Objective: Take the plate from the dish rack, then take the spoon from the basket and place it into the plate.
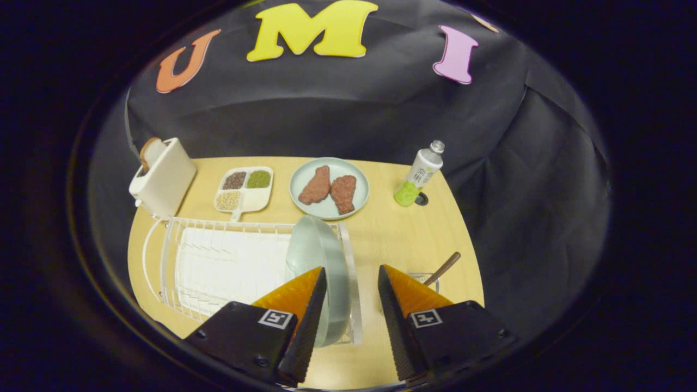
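Note:
A pale green plate (pixel 321 261) stands on edge at the right end of the white wire dish rack (pixel 218 267). My gripper (pixel 353 277) is open above the rack's right end. Its left finger (pixel 305 296) overlaps the plate's lower part, and the plate's rim runs down into the gap between the fingers. Nothing is pressed by both fingers. Behind the right finger (pixel 408 294) sits a small wire basket (pixel 430 279), mostly hidden, with a brown spoon handle (pixel 444 268) sticking up and to the right out of it.
On the wooden table (pixel 381 234), beyond the rack, are a white toaster with bread (pixel 162 177), a divided tray of grains (pixel 244 188), a plate with two pieces of meat (pixel 329 188) and a green drink bottle (pixel 418 174). The table's right edge runs just past the basket.

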The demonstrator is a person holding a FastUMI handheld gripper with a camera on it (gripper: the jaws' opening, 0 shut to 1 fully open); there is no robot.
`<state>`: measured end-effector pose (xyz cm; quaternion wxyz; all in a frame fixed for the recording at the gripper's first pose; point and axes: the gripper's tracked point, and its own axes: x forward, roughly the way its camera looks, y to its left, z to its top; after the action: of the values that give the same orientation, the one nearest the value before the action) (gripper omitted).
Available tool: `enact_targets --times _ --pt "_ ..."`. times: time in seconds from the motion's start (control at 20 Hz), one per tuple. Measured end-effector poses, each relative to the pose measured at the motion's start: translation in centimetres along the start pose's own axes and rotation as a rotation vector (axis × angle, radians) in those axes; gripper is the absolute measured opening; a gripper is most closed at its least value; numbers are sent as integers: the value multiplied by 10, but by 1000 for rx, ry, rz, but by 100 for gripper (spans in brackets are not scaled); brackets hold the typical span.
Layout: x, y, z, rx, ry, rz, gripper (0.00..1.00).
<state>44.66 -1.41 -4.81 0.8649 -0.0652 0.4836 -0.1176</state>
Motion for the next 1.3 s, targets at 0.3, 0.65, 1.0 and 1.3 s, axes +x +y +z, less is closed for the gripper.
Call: enact_targets --times 0.3,0.65,1.0,1.3 --pt "13 8 1 -78 105 -83 24" --pt "-24 5 17 -55 -13 -281 19" --pt "-74 28 -7 -30 -140 -158 19" --pt "-107 67 -94 0 -194 191 19"
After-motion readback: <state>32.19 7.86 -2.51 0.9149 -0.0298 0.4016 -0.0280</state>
